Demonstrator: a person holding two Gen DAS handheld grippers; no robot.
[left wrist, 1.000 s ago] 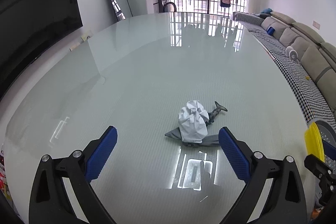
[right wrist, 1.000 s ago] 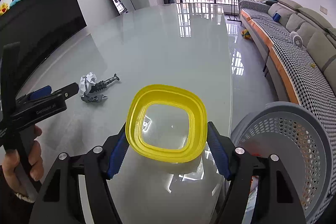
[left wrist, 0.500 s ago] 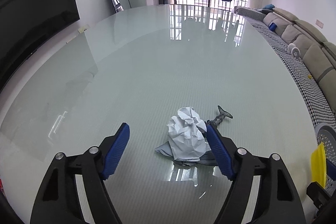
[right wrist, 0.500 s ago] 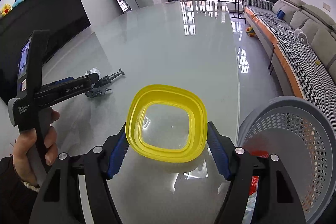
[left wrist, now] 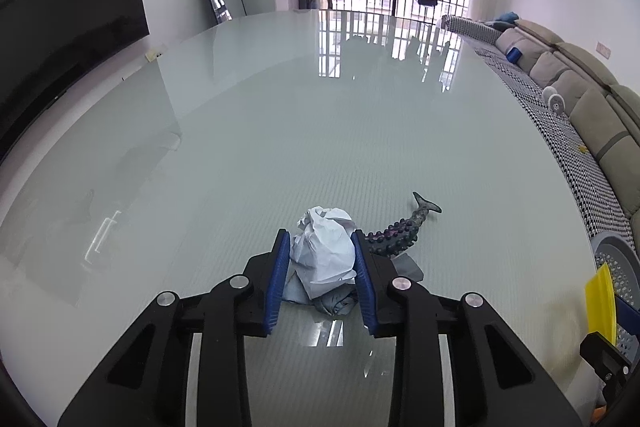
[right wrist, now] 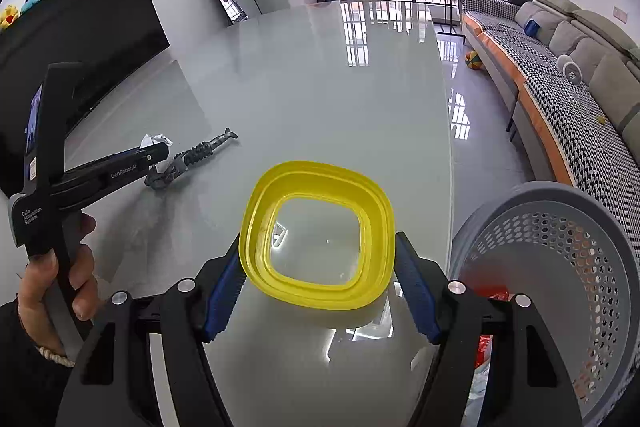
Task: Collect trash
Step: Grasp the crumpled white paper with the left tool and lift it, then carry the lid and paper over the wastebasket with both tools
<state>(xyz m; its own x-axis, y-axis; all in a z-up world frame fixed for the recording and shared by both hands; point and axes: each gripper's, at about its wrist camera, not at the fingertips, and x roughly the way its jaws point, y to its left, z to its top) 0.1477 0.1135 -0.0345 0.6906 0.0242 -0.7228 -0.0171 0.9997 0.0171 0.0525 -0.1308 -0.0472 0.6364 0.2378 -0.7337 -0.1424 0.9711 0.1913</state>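
Left gripper (left wrist: 322,273): black frame, blue ribbed pads, silver screws (white lettering on its side).
Right gripper (right wrist: 320,285): same build.
Hand (right wrist: 56,275): bare skin, dark sleeve, braided cord bracelet.

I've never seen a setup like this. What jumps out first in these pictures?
The bright yellow square ring, pinched in the right claw above the glossy table. Next, the crumpled white paper ball squeezed in the left claw, beside a dark toy whale. A grey perforated basket waits right of the table.
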